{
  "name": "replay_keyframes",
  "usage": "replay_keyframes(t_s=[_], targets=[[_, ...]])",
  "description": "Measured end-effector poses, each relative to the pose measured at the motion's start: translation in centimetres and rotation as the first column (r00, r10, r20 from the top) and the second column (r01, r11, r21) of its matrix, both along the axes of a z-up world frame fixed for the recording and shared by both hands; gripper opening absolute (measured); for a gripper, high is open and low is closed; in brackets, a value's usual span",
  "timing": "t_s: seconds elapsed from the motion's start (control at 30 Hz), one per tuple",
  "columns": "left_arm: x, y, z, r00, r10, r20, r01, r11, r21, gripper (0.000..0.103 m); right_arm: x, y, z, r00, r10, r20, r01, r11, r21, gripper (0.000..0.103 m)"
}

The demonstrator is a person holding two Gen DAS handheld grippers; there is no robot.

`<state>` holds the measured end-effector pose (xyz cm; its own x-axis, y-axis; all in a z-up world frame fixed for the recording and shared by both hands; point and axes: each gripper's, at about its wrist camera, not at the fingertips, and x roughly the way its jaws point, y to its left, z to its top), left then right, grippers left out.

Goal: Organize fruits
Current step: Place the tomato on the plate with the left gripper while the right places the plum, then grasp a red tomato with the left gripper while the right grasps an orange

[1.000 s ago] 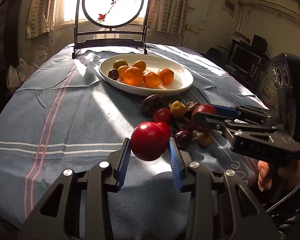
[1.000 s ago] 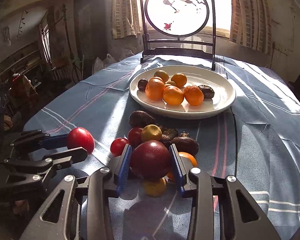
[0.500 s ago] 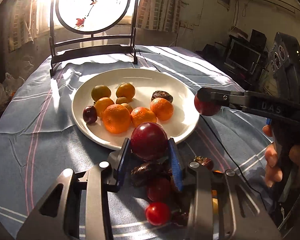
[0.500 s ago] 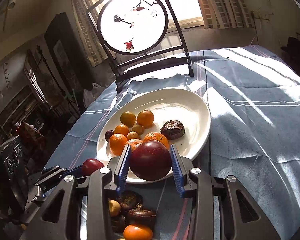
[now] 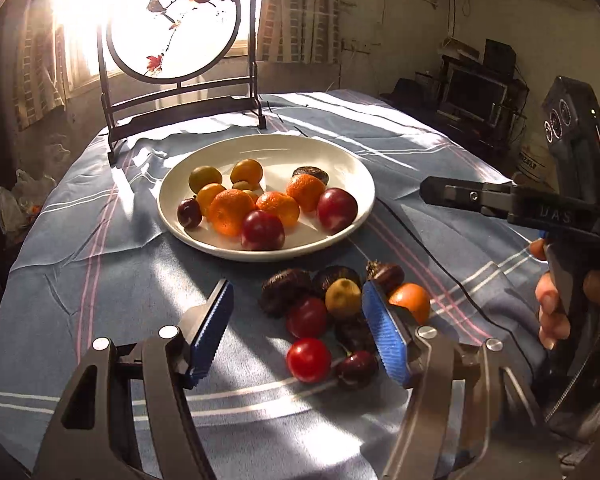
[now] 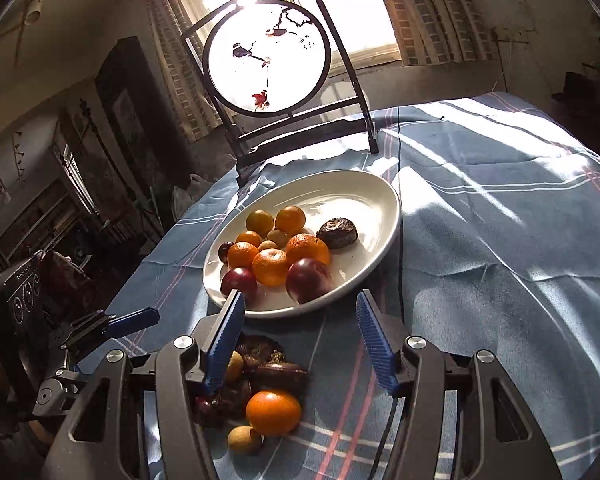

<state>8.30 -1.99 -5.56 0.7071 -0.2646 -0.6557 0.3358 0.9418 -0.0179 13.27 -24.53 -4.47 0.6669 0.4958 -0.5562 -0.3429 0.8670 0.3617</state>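
A white plate (image 5: pixel 300 152) (image 6: pixel 352 200) holds oranges, small yellow fruits, a dark wrinkled fruit and two dark red plums, one (image 5: pixel 262 230) (image 6: pixel 239 282) at its front edge and one (image 5: pixel 337 210) (image 6: pixel 308 280) beside it. In front of the plate, loose fruit lies on the cloth: a cherry tomato (image 5: pixel 308 360), an orange (image 5: pixel 410 302) (image 6: pixel 273 412) and dark wrinkled fruits (image 5: pixel 284 290). My left gripper (image 5: pixel 296 304) hovers over this pile, its jaws opening, with nothing gripped. My right gripper (image 6: pixel 300 304) (image 5: pixel 428 194) hangs just short of the plate's near rim, its jaws also opening with nothing between them.
A round painted screen (image 5: pixel 176 28) (image 6: pixel 266 56) on a dark stand rises behind the plate. A blue striped tablecloth (image 5: pixel 100 280) covers the round table. A thin black cable (image 6: pixel 398 276) runs across the cloth past the plate. A person's hand (image 5: pixel 552 312) holds the right gripper.
Both grippers carried their red plums over the plate and let them go. The plums now lie on the plate's near side. Both sets of jaws have spread and drawn back.
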Motion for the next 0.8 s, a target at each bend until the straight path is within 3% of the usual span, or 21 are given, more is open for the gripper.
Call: replay_keyframes(t_s=[0.2,0.23,0.37,0.57,0.8], targets=[[-3.2,-0.3,-2.1,1.000,0.005,0.017,-0.007,0.994,0.112,0.065,-3.5,-1.7,-2.6,0.999,-0.005,-0.049,0.006,1.000,0.023,0.058],[-3.1,-0.2,-2.5,1.000,0.011,0.003,-0.012,0.994,0.109,0.064,-3.9,-1.8,-3.0,0.999,-0.008,-0.053,0.009,1.000,0.027,0.058],[-2.0,0.0,-3.5,0.998,0.033,-0.047,-0.029,0.996,0.088,0.041,-4.7,-2.4,-3.7,0.997,-0.022,-0.080,0.026,0.998,0.050,0.058],[-0.9,0.0,-4.3,0.994,0.007,-0.109,-0.004,1.000,0.024,0.031,-5.8,-2.1,-3.0,0.999,-0.008,-0.042,0.009,1.000,0.027,0.058],[0.7,0.1,-5.3,0.988,0.008,-0.156,-0.012,1.000,-0.024,0.031,-5.4,-1.3,-3.2,0.998,0.016,-0.055,-0.015,1.000,0.025,0.058]])
